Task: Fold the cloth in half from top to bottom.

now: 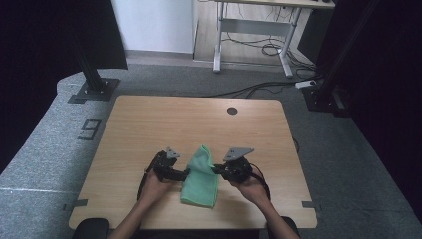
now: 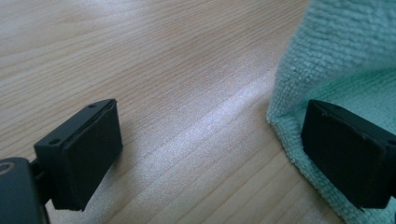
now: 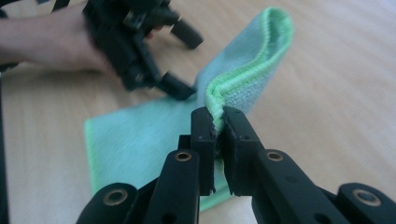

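1. Cloth [image 1: 200, 175], green and soft, lies on the wooden worktop [image 1: 149, 124] near my edge of it, between my two hands; from above it runs lengthwise away from me, with its far end lifted into a small peak.
2. My right tongs [image 3: 218, 126] are pressed together on a fold of the cloth's stitched hem. In the right gripper view that hem rises from between the pads and arches up and away, while the rest of the cloth lies flat on the wood below.
3. From above, my right tongs [image 1: 217, 170] meet the cloth at its right edge, with my right hand [image 1: 251, 186] behind them.
4. My left tongs [image 2: 210, 149] are spread wide and pinch nothing. In the left gripper view one pad stands over bare wood and the other over the near edge of the cloth [image 2: 345, 60]; whether that pad touches the fabric I cannot tell.
5. From above, my left tongs [image 1: 187, 174] sit at the cloth's left edge, opposite the right ones, with my left hand [image 1: 153, 186] resting low over the worktop.
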A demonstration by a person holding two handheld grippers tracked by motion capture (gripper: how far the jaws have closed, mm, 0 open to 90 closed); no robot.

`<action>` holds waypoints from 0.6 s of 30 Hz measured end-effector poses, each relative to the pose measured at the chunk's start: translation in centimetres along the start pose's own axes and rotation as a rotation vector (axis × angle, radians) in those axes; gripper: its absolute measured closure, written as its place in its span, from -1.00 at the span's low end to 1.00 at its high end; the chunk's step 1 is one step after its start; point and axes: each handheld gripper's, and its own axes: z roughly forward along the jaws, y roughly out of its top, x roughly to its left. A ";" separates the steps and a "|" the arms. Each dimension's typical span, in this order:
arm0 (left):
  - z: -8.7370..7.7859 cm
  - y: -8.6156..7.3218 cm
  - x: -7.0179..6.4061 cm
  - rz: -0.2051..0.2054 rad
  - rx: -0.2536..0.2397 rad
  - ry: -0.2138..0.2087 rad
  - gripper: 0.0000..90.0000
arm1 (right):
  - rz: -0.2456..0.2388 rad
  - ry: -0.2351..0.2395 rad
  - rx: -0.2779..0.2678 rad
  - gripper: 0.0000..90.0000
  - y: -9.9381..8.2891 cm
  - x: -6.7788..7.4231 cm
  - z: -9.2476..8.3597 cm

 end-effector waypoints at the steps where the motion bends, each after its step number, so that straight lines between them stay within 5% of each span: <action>1: 0.0 0.0 0.0 0.000 0.000 0.000 -0.88 | 0.000 0.000 0.000 0.84 0.0 0.0 0.0; 13: 0.0 0.0 0.0 0.000 -0.002 -0.001 -0.88 | 0.032 0.062 0.060 0.83 -3.3 1.7 1.7; 18: -0.1 -0.1 0.3 0.015 -0.004 -0.032 -0.88 | 0.029 0.072 0.097 0.82 -4.4 2.1 2.8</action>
